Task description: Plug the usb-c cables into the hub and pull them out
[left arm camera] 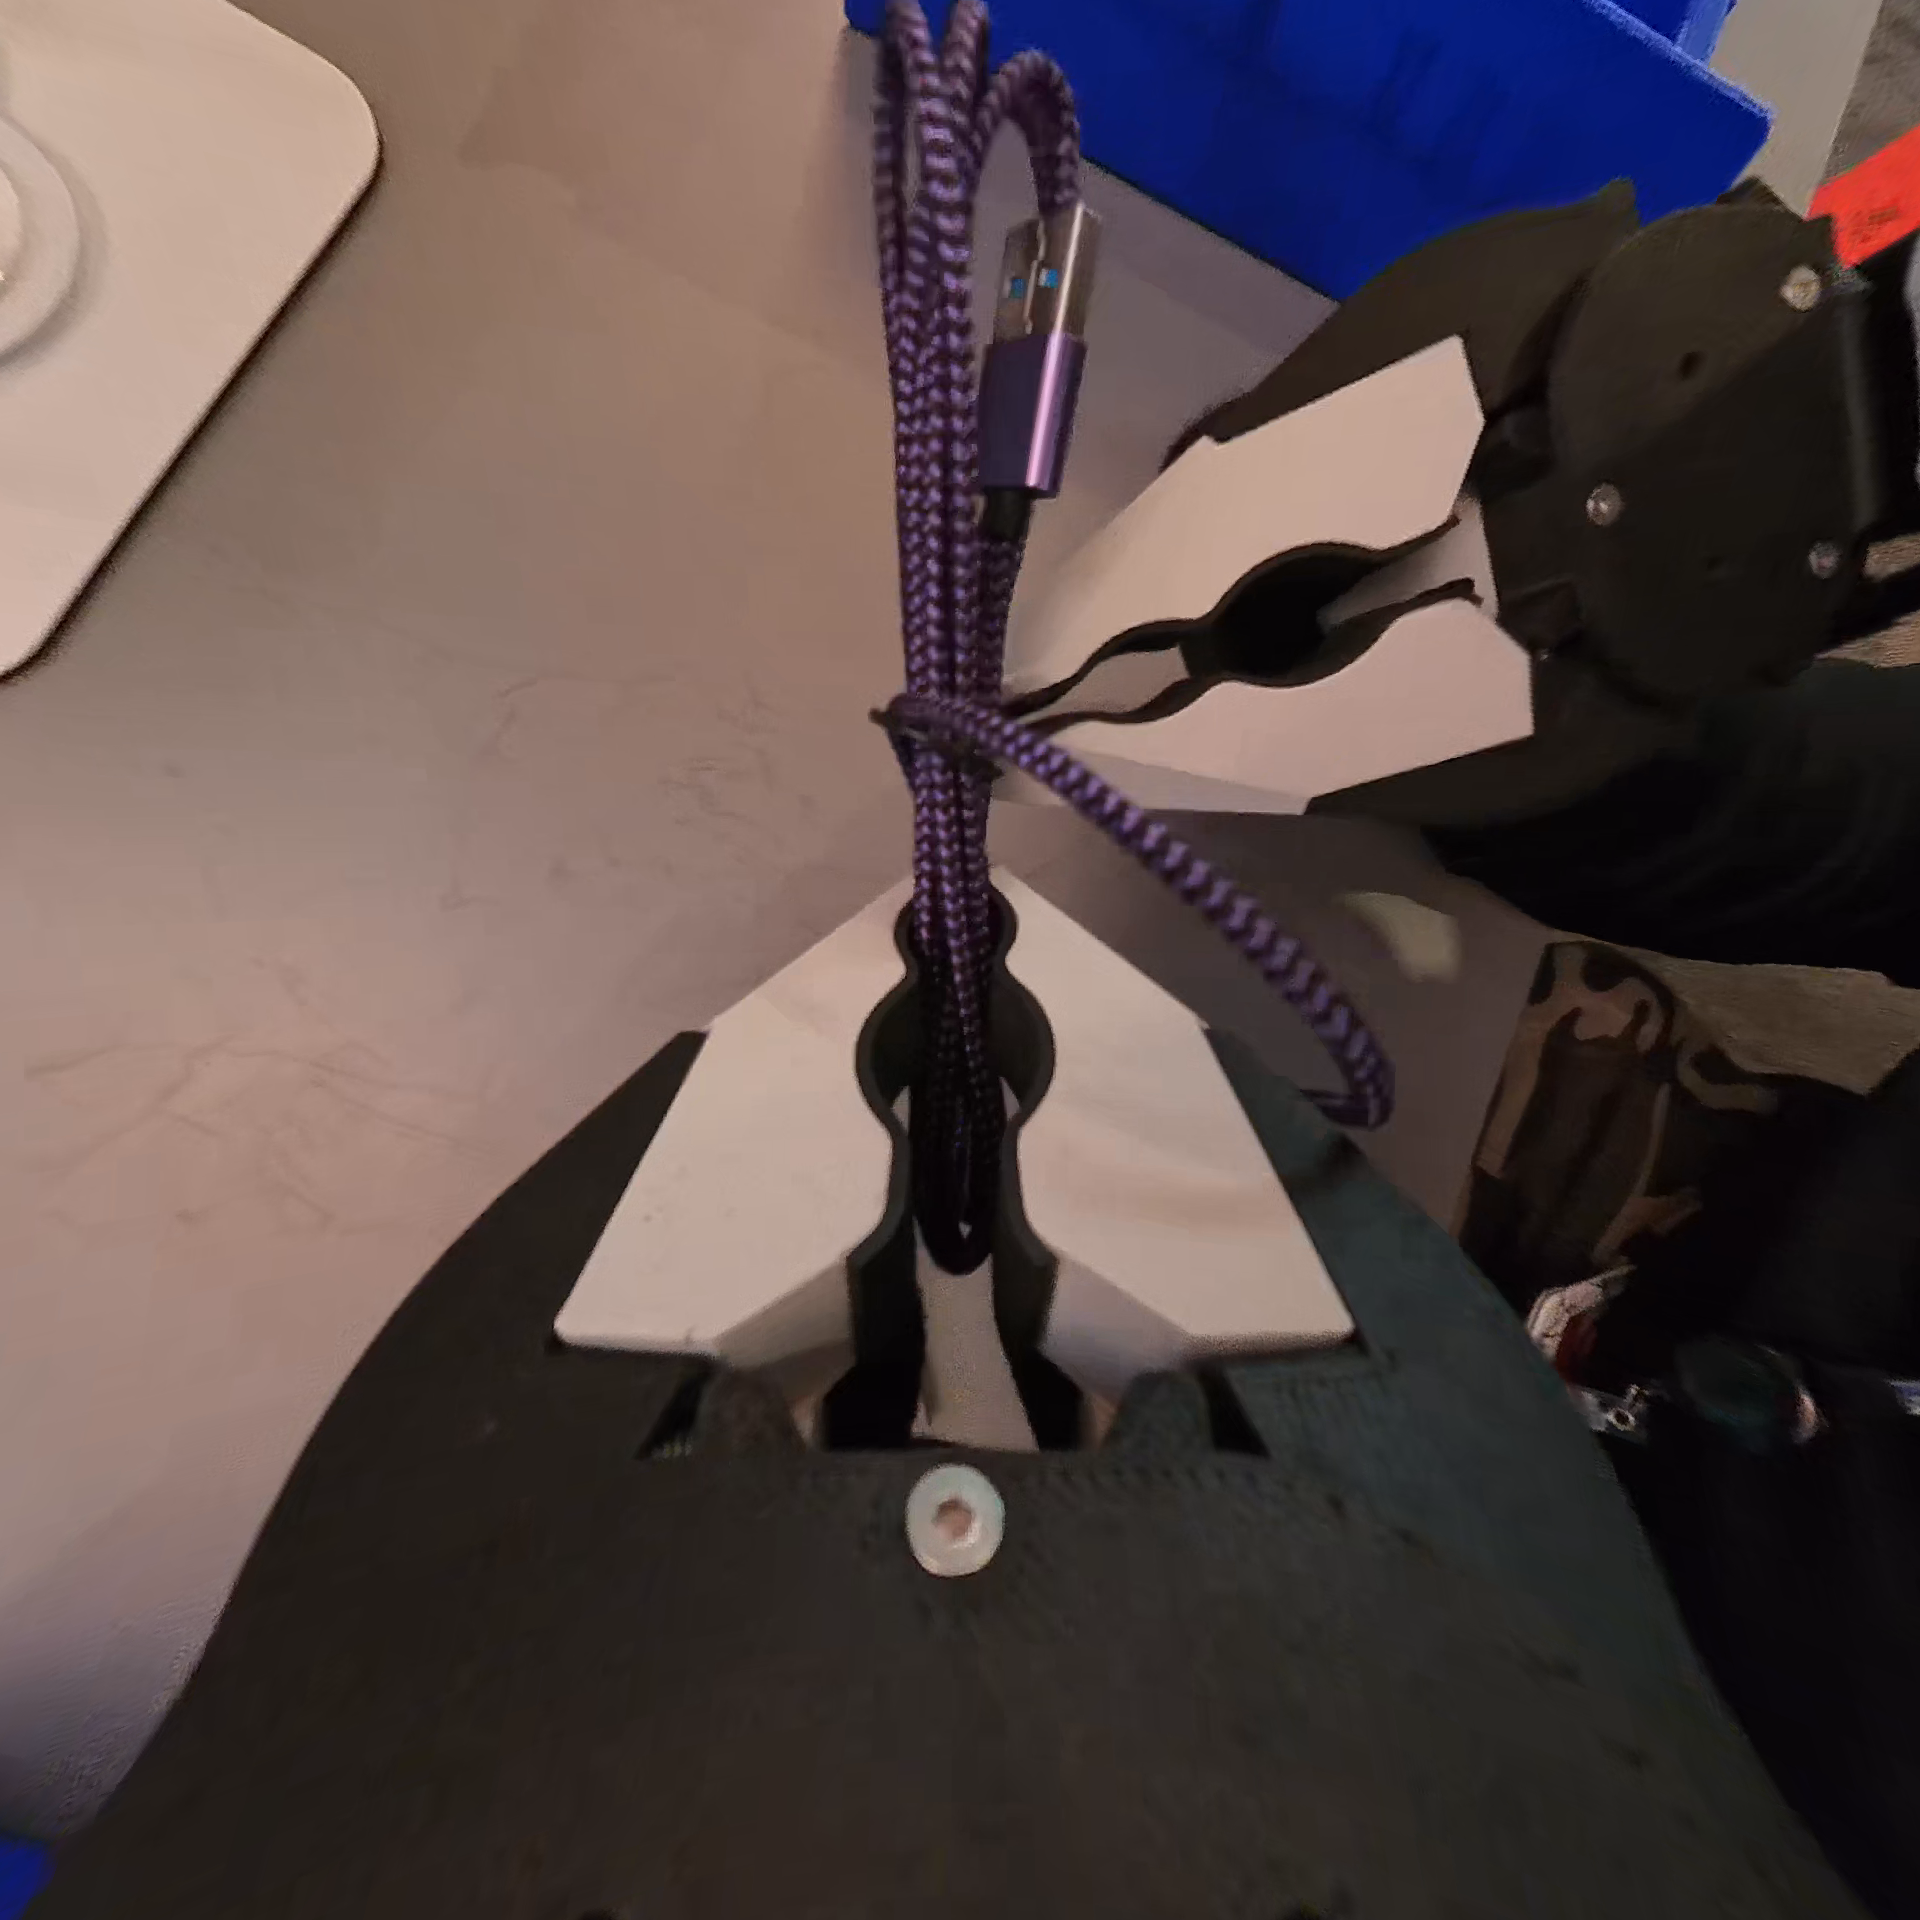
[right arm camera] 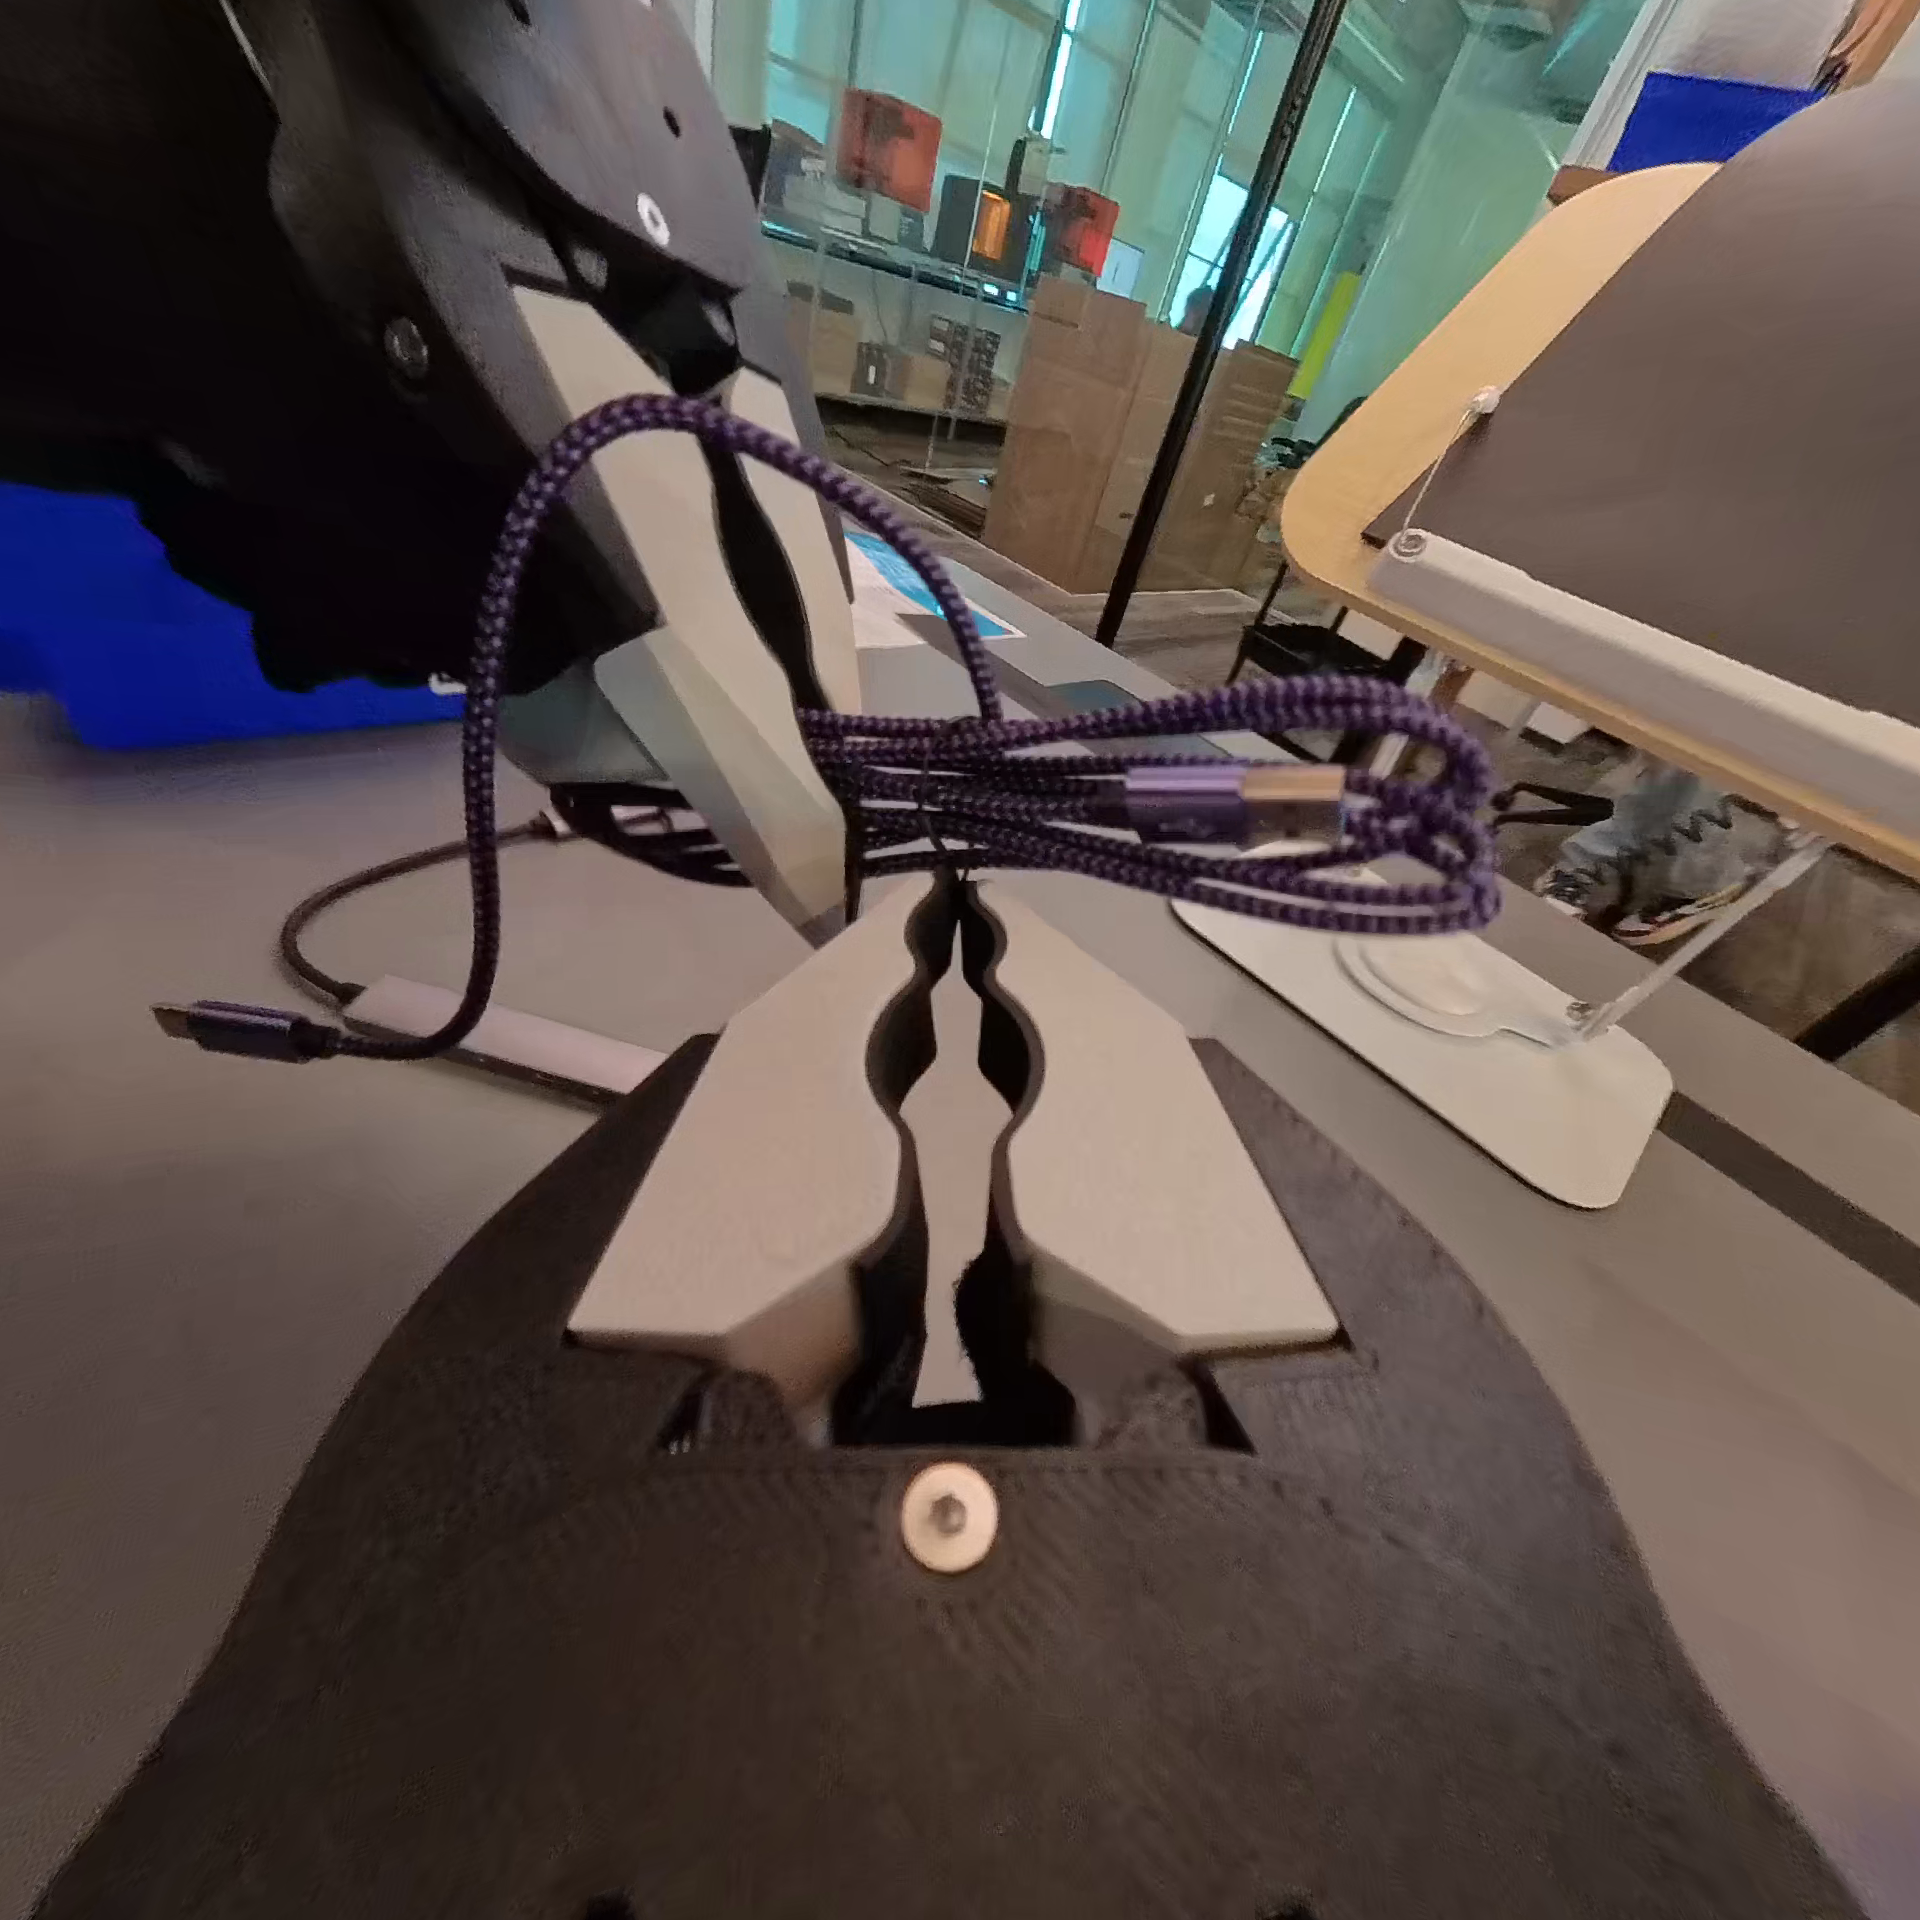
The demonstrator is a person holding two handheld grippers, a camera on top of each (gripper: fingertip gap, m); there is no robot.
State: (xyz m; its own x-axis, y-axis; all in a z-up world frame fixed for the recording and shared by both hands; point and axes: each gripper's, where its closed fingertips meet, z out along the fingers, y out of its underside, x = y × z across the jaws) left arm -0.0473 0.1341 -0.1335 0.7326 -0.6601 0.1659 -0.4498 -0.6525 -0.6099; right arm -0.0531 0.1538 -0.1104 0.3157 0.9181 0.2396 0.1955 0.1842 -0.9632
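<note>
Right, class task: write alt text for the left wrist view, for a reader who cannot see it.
The left gripper is shut on a bundled purple braided cable held over a grey table. The right gripper comes in from the right, its jaws pinching the thin black tie around the bundle. A blue bin sits behind.

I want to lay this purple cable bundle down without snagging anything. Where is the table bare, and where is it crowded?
Bare table lies left of the purple cable bundle, between the white stand base and the left gripper. It is crowded to the right, where the right gripper pinches the tie, and behind, by the blue bin. The hub occupies the far side.
</note>
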